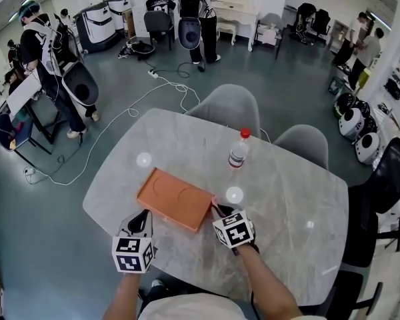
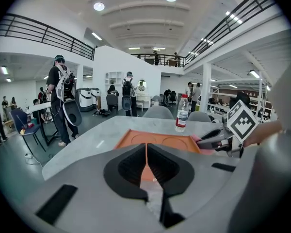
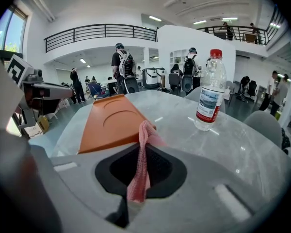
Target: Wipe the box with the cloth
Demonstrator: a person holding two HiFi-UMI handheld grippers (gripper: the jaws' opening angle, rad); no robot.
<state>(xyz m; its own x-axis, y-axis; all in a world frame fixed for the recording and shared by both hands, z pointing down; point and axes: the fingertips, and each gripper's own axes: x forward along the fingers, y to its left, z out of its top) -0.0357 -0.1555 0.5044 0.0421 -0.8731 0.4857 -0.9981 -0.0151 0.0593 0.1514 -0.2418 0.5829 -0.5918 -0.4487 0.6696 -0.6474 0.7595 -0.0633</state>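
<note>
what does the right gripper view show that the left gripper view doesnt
Only the right gripper view: the pink cloth pinched between the jaws of the right tool. Only the left gripper view: the left tool with its jaws closed on nothing. Both: the orange box and the water bottle on the marble table.

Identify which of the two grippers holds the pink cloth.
The right gripper: its jaws are shut on the pink cloth by the orange box. The left gripper is shut on nothing.
</note>
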